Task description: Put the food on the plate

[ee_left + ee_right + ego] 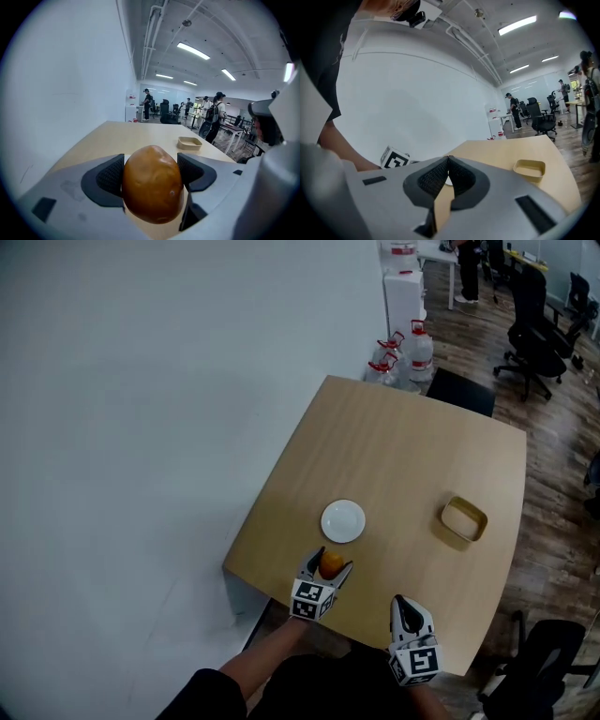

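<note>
A brown-orange, egg-shaped piece of food (152,189) sits clamped between the jaws of my left gripper (328,565), which is shut on it; the head view shows the food (331,564) near the table's front edge. The white round plate (343,520) lies just beyond it, bare. To the right, at the front edge, my right gripper (400,604) is shut with nothing in it; its pads (440,177) touch at the tips. The plate hardly shows in either gripper view.
A shallow tan tray (463,519) stands on the light wooden table (394,456) to the right of the plate, also seen as the tray (190,143) and the tray (529,168). A white wall runs along the left. Water jugs (405,354) and office chairs (530,306) stand beyond the far edge.
</note>
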{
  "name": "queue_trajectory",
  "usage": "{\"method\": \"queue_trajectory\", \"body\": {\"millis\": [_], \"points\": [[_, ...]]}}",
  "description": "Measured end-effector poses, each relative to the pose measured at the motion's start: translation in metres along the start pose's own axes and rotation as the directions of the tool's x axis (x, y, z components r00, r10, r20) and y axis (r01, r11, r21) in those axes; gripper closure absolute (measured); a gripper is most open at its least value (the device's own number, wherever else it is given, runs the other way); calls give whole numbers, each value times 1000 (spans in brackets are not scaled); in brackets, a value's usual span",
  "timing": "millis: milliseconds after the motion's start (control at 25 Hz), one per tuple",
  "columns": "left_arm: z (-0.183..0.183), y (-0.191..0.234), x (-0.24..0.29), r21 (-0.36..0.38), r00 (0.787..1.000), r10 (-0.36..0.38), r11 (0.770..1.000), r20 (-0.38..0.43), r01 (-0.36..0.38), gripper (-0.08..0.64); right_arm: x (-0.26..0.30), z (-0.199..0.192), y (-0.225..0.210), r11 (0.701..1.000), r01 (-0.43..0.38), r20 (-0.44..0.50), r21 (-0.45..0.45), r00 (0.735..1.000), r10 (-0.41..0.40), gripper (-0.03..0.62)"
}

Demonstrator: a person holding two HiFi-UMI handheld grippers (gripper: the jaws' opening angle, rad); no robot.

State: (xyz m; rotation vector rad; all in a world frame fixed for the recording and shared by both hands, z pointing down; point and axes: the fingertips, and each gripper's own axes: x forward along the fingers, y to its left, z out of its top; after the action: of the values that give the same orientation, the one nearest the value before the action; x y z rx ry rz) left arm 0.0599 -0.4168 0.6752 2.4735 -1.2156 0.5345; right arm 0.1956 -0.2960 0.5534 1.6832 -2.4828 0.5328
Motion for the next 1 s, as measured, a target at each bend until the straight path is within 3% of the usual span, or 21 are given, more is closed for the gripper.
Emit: {"method": "queue_trajectory", "body": {"millis": [120,360,560,760,1000], "points": [[3,23,26,-73,999,35,997,-27,-37,236,15,-2,-6,999,-32,-21,21,999,32,532],[-8,51,73,-45,994,64,997,-91,-68,236,28,-12,-29,998,-27,-75,60,997,32,532],[-30,74,110,-148,987,77,984,-141,-98,235,31,-27,-28,993,-57,-123,101,990,69,532],[-40,85,136,-98,976,70,991,-204,-91,235,29,-53,-17,987,-87,-169,135,979,110,532],[-57,87,174,-71,951,45,995,-305,-70,235,33,-60,-20,988,-120,-156,94,979,134,532]]}}
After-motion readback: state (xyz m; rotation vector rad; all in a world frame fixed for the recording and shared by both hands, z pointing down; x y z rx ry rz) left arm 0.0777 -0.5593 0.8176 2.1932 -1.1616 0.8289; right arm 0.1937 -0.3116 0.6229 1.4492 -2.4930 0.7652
